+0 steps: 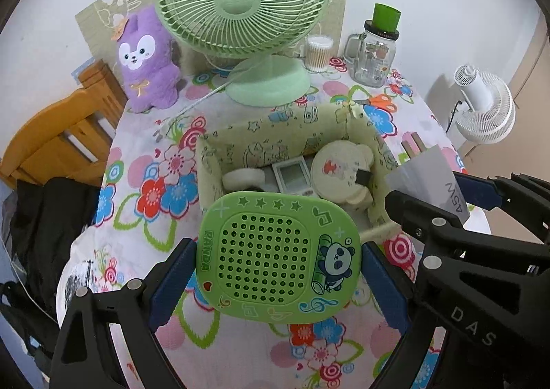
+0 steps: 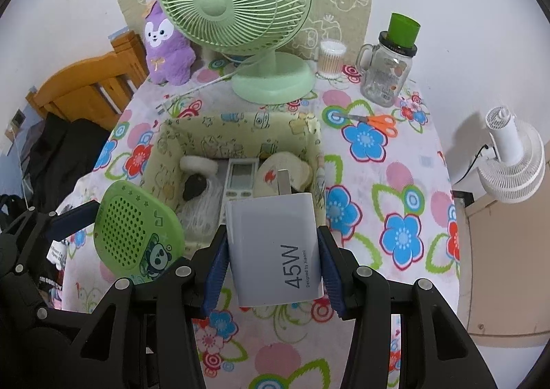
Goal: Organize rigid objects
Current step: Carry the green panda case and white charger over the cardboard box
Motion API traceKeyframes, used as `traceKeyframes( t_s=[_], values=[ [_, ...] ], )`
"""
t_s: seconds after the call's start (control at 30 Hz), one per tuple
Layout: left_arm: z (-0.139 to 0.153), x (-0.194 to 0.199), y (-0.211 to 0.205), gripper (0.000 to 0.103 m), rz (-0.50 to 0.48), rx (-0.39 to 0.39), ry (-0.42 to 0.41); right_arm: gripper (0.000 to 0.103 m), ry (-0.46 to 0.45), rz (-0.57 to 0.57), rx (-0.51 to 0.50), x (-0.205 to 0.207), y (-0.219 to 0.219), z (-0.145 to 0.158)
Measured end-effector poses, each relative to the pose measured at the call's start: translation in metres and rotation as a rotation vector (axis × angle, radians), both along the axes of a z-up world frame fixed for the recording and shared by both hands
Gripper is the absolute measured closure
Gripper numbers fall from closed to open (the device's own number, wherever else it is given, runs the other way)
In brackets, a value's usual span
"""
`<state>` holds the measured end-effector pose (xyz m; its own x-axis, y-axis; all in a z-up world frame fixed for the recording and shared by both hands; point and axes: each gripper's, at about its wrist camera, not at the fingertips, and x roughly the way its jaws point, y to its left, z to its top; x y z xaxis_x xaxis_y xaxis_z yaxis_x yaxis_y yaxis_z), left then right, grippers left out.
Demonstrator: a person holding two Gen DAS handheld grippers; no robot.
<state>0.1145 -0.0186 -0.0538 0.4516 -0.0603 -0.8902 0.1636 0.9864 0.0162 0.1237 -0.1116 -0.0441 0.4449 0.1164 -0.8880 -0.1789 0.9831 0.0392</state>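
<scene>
Both fisheye cameras ride close above the counter's near edge, tilted steeply down and facing its far edge. The left view looks along the left gripper, the right view along the right gripper. Both share the box mid-counter and the green fan.

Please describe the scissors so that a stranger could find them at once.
Start at the big green fan at the back of the flowered table. To its right stands a glass jar; the scissors lie flat before it, beyond the fabric box. Only they have orange handles.
</scene>
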Motion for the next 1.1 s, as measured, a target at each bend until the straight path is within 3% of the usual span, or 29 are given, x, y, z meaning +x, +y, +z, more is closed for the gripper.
traceKeyframes(
  t_s=[0.57, 1.1],
  values=[
    [-0.035, 0.047, -0.002, 0.008, 0.003, -0.007, 0.031, 0.05, 0.03, -0.013, 0.004, 0.045, -0.009, -0.027],
    [-0.063, 0.06, -0.012, 0.008, -0.047, 0.042, 0.079, 0.05, 0.073, 0.013, 0.025, 0.061, 0.002, -0.052]
  ],
)
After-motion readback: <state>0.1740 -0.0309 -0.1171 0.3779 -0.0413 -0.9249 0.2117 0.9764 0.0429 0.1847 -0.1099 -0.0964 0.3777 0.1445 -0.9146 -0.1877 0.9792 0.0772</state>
